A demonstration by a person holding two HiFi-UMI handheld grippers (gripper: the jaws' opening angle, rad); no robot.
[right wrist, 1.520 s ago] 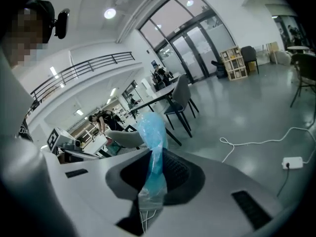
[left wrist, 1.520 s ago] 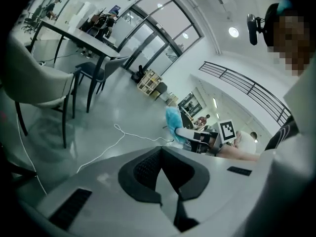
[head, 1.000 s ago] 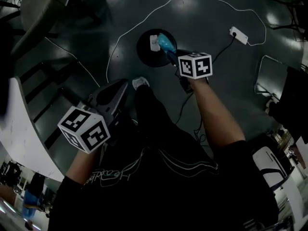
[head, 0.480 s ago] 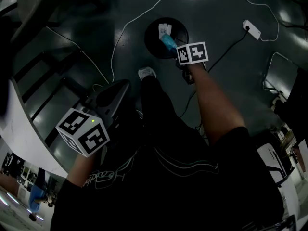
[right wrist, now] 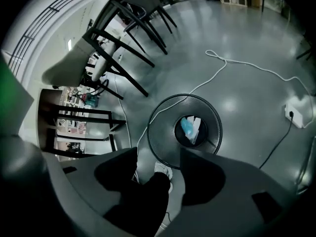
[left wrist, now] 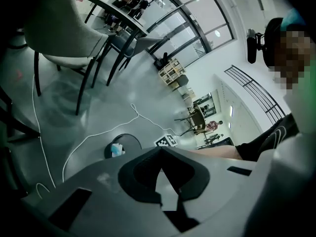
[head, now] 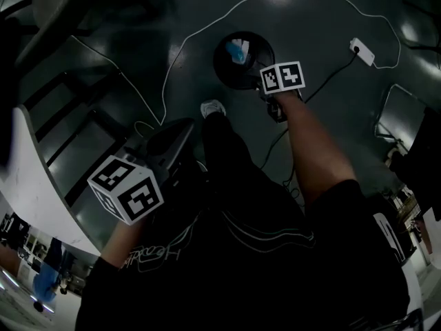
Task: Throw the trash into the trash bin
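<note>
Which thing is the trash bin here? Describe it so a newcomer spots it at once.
Look at the dark floor, beside the long white cable and just ahead of the person's white shoe. There stands the trash bin: round, black mesh, open-topped, with blue trash and a white scrap inside.

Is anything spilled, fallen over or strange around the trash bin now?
Nothing is spilled: the trash bin stands upright and the blue trash lies inside it. The only untidy thing is a white cable that runs loose across the floor close to the bin.
</note>
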